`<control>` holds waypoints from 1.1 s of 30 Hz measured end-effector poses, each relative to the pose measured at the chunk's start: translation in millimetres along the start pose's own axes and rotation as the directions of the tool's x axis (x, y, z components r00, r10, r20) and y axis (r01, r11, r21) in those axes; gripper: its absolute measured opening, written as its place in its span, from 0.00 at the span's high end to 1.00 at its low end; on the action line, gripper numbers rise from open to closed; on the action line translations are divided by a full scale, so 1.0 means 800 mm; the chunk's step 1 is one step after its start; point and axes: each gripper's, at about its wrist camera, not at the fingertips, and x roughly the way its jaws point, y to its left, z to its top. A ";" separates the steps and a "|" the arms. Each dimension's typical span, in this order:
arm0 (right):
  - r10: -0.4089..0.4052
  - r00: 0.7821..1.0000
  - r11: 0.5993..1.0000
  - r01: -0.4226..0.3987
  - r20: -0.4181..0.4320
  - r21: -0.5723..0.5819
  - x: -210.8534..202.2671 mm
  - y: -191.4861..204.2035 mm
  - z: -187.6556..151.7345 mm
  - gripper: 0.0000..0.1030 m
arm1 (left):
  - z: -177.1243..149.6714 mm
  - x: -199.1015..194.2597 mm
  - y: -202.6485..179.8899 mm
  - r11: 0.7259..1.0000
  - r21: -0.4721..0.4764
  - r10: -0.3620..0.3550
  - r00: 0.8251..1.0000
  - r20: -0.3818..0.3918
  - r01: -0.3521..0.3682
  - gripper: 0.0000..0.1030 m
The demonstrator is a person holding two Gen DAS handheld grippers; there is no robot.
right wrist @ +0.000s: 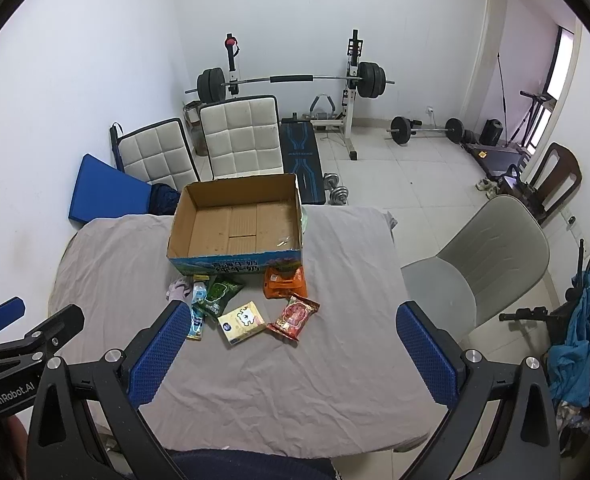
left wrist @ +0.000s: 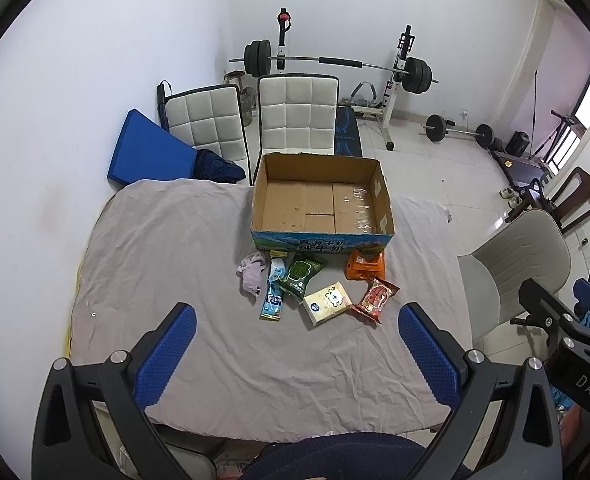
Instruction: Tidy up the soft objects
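Looking down along both grippers at a table draped in a wrinkled grey cloth (left wrist: 175, 248). Left gripper (left wrist: 297, 354) spread wide, blue ribbed pads apart, grasping nothing, hovering above the near part of the cloth. Right gripper (right wrist: 293, 354) likewise spread wide and empty, held over the near right part of the table, well apart from the goods.

Toward the far middle of the table, an open cardboard box (left wrist: 381, 188), printed blue and green on its front wall, bare brown inside. Just in front of that box, a loose cluster of soft goods resting on the cloth:
- pale pink crumpled rag (left wrist: 252, 274), leftmost, beside a long light-blue pouch (left wrist: 274, 292)
- dark green snack bag (left wrist: 299, 276), overlapping the blue pouch's right edge
- cream-coloured packet (left wrist: 327, 302) with a small cartoon figure, nearest the grippers
- red snack bag (left wrist: 376, 299), just right of the cream packet
- orange packet (left wrist: 366, 266), close against the box front, behind the red bag

Beyond the table, two white quilted chairs (left wrist: 298, 114), a blue mat (left wrist: 147, 152) leaning by the wall, and a barbell rack (left wrist: 335, 64). At the right side, a grey chair (right wrist: 491, 256) near the table edge.
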 end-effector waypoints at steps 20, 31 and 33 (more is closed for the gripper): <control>0.046 0.991 0.995 -0.034 -0.128 0.094 0.102 -0.027 0.000 0.00 | 0.020 0.076 0.007 1.000 -0.004 0.025 0.999 -0.041 -0.025 0.00; 0.154 0.869 0.969 -0.041 -0.469 0.242 0.399 -0.038 -0.053 0.00 | 0.010 0.292 0.012 0.998 0.065 0.019 0.966 -0.257 -0.003 0.00; 0.156 0.843 0.964 -0.016 -0.515 0.266 0.458 -0.046 -0.065 0.00 | 0.002 0.337 0.001 0.993 0.113 0.013 0.950 -0.311 0.023 0.01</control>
